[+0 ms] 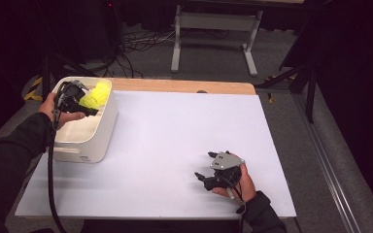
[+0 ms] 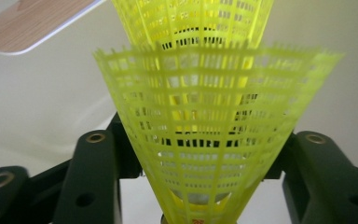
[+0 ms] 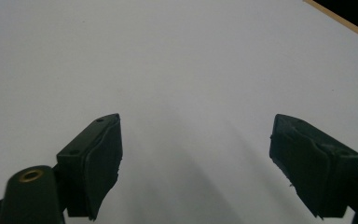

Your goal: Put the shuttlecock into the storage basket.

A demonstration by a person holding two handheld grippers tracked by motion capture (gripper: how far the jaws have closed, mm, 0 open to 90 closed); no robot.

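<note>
**A:** Start from above. Where are the hands?

**B:** The left gripper (image 1: 88,99) is held over a white bin (image 1: 94,141) at the left end of the counter (image 1: 175,145), pointing toward the bin's far side. A yellow shuttlecock (image 1: 97,93) sits at its tip, above the inside of the bin near the far rim. The right gripper (image 1: 203,166) is well apart from all that. It lies low on the bare white counter near the front right, in the person's hand.

**A:** And the camera on the left gripper?

**B:** The shuttlecock stands right between the two black fingers (image 2: 95,177), narrow end toward the camera and the mesh skirt flaring away. The skirt's edges meet a finger on each side. The mesh hides the inner faces, so I cannot tell whether they press on it or only stand beside it. A second shuttlecock (image 2: 191,18), also yellow, shows just beyond the first at the top. The pale inside of the bin lies behind both, and a corner of the counter with its wooden edge shows at the upper left.

**A:** What about the camera on the right gripper?

**B:** Its fingers (image 3: 98,163) stand wide apart with nothing between them. The plain white counter lies below and ahead, with a thin strip of the wooden edge at the top right.
</note>
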